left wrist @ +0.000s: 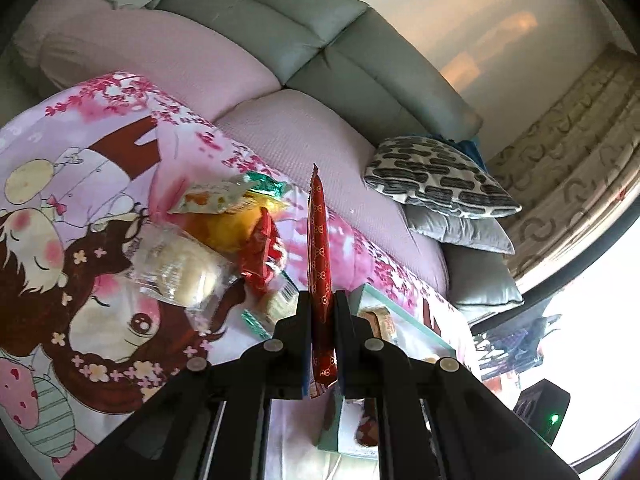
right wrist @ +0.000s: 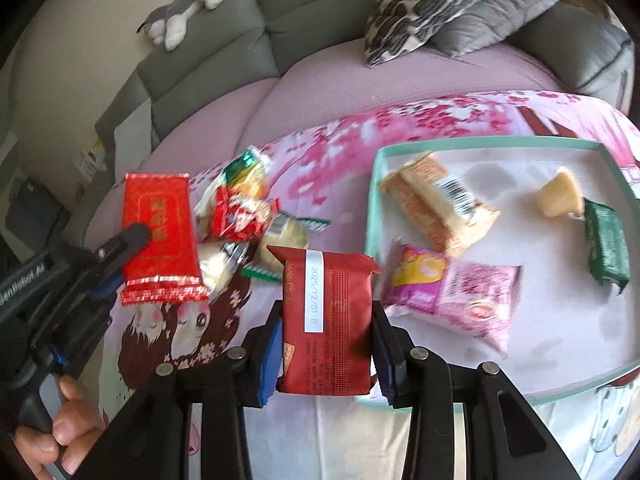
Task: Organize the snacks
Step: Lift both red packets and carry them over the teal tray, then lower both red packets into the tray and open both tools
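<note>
Snack pack stamped "2025/12/01 B" between right fingers; left fingers on red packet.

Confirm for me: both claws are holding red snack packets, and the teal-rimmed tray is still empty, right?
Not quite. The left claw and right claw do each grip a red snack packet, but the teal-rimmed tray is not empty: the right wrist view shows a pink packet, a beige packet and others inside.

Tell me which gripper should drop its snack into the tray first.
Right. The right gripper holds its dark red packet beside the teal tray; the left gripper with its red packet hangs farther left.
</note>
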`<state>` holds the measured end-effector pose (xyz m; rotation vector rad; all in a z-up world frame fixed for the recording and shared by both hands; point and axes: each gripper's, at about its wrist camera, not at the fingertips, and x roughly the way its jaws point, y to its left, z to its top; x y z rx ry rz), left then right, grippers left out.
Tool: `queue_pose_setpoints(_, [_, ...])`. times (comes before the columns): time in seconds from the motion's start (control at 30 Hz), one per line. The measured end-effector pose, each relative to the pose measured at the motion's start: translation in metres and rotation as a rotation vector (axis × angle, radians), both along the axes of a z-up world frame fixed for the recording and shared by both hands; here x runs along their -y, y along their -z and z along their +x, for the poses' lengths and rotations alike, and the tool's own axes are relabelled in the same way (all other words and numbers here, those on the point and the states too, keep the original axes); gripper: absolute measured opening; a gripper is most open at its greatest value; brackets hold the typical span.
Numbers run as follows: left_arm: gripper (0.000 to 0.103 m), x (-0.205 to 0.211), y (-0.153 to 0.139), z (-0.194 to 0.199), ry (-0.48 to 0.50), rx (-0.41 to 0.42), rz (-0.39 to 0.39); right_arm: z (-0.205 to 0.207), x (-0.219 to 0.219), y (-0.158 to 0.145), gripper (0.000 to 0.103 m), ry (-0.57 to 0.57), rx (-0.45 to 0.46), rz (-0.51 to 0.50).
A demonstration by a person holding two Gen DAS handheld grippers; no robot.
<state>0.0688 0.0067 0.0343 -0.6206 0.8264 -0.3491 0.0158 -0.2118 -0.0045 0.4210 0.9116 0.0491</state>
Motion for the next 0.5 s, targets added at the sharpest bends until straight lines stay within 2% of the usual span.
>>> queue_pose_setpoints(0.2, [0.01,0.034,0.005,-0.001,0.093,0.001,0.018,-0.008,0.042,-0.008,0.042,0.106,0.017,0.013])
queue_pose_setpoints(0.5, [0.01,0.096,0.018,-0.007,0.233,-0.025,0.112,-0.018,0.108,0.001,0.042,0.273,-0.012,0.062])
